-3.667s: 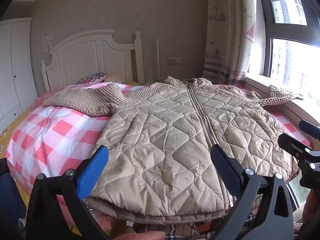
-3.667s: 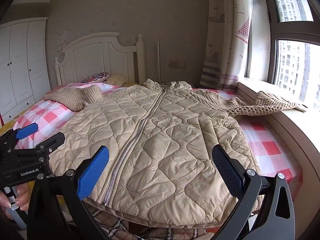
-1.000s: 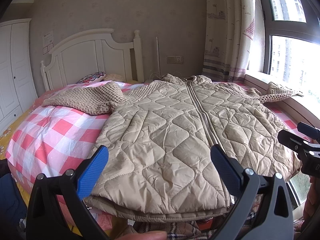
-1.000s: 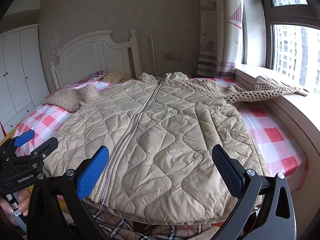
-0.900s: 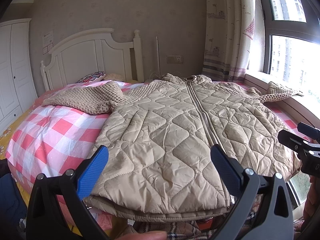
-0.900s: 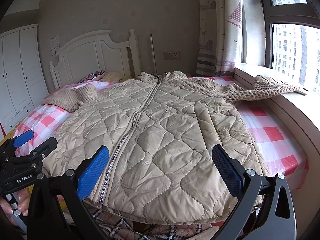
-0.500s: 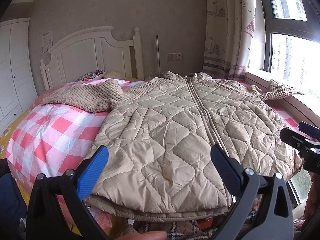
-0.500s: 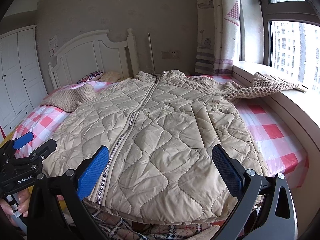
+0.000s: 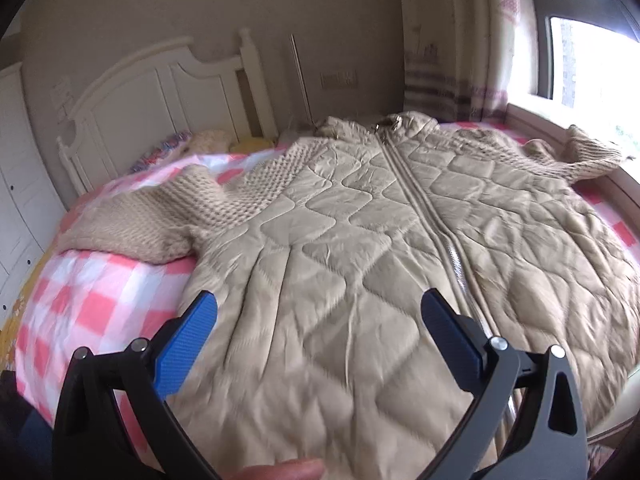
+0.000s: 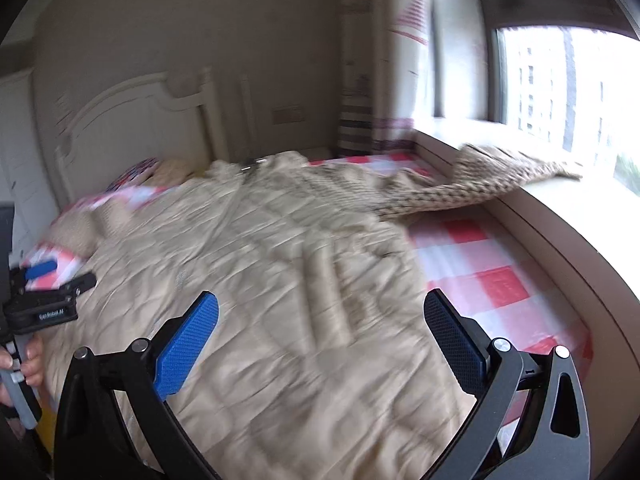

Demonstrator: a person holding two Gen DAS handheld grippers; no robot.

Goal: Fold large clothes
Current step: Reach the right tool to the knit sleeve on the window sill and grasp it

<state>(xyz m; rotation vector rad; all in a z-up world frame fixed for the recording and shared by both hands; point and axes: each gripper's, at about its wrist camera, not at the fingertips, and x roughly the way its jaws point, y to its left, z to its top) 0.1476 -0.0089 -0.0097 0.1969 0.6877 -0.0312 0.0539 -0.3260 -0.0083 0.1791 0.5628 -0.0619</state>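
- While both tongs, left gripper [image 9: 318, 328] and right gripper [image 10: 320, 328], gape empty over the jacket [image 9: 360, 240];
- jacket looks soft, puffy, slippery; pinch knit sleeve [image 9: 160, 216] left of its zipper [image 9: 424, 208]

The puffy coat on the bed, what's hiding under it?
Under the beige coat you can see the pink-and-white checked bedcover sticking out at both sides. Whatever lies beneath the coat's middle is covered.

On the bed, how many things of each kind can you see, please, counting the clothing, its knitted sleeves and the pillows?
Quilted beige jacket: 1
Knitted sleeves: 2, one on the checked cover, one reaching the window sill
Pillows by the headboard, blurred: 2, patterned and cream
Total: 5
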